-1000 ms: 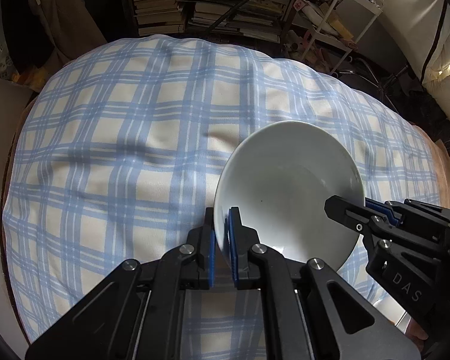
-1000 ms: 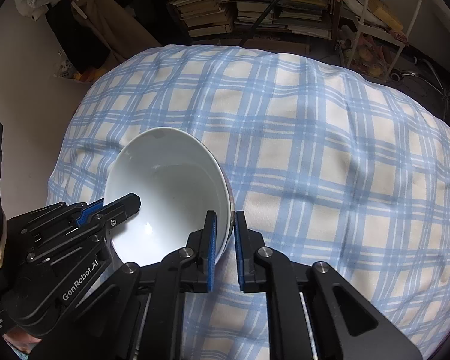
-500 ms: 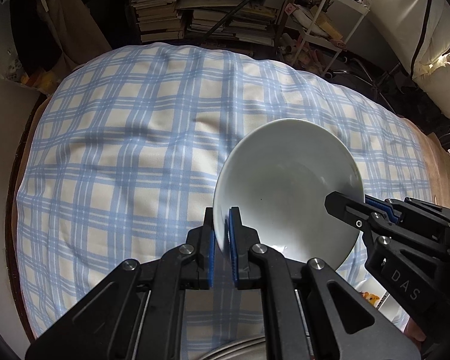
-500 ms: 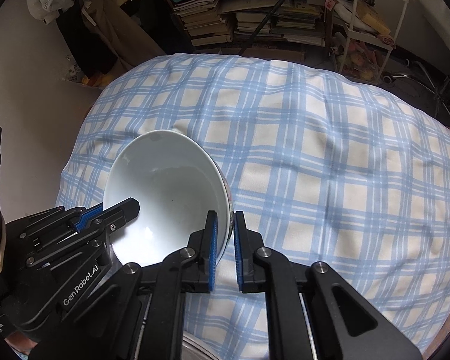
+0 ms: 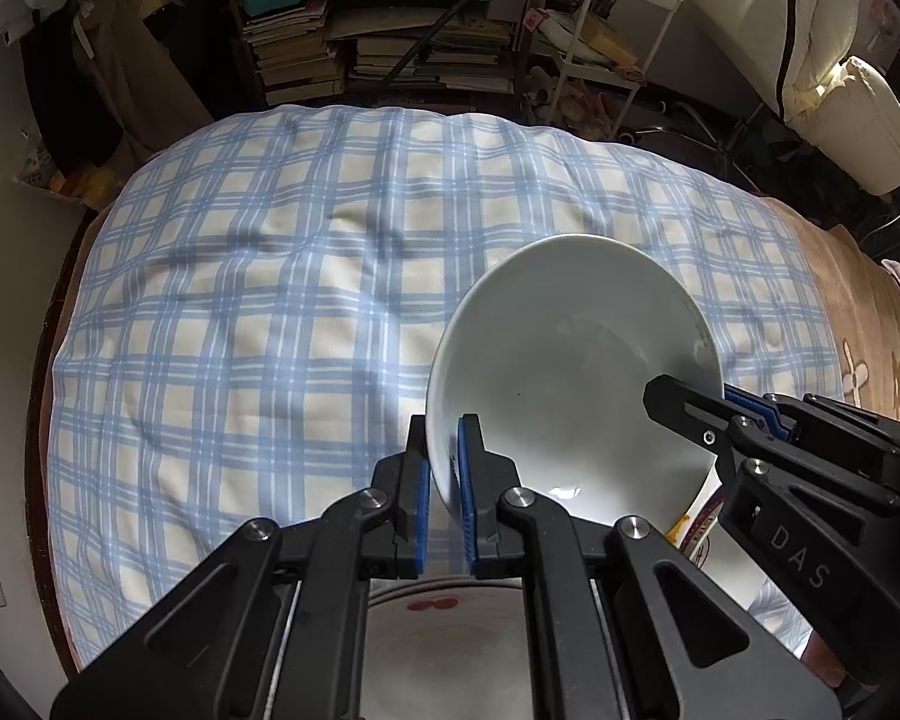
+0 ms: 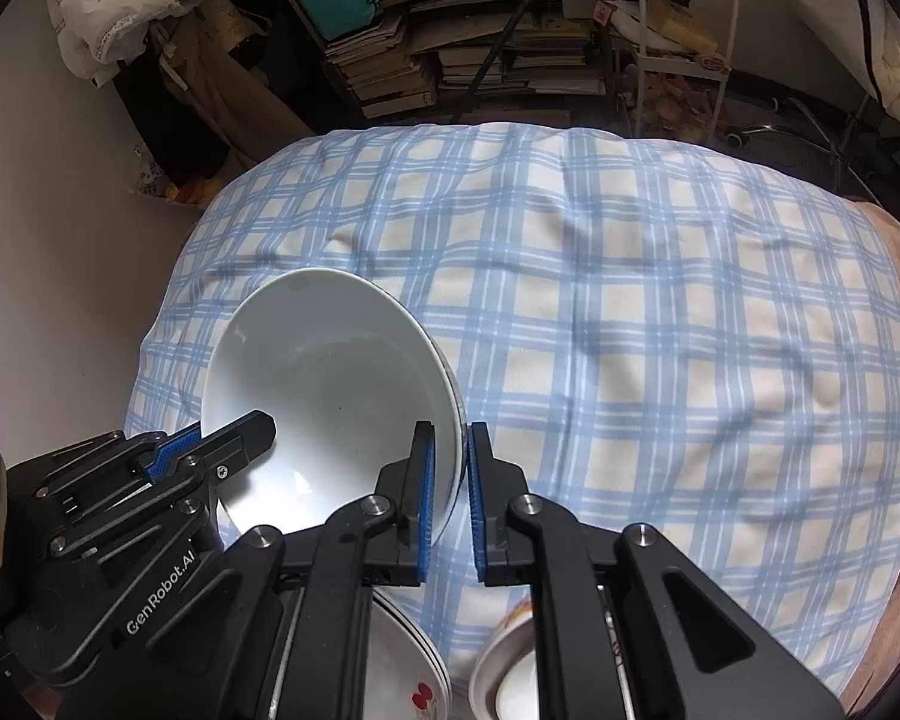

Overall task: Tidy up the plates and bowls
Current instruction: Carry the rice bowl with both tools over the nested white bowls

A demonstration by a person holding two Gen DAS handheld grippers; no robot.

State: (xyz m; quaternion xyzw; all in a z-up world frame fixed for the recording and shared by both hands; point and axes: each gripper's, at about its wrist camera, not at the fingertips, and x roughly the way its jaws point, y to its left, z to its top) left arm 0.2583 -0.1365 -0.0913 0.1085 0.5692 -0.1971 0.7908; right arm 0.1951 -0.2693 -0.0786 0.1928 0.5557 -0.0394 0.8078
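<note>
We hold a white bowl (image 5: 570, 372) above the blue plaid cloth (image 5: 270, 312). Our left gripper (image 5: 444, 480) and right gripper (image 6: 448, 480) each clamp opposite rims.

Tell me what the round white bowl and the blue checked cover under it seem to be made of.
Round white bowl: probably glazed ceramic; its glossy inside shows bright highlights. Blue checked cover: soft matte woven fabric, likely padded, since it dimples and creases.
</note>
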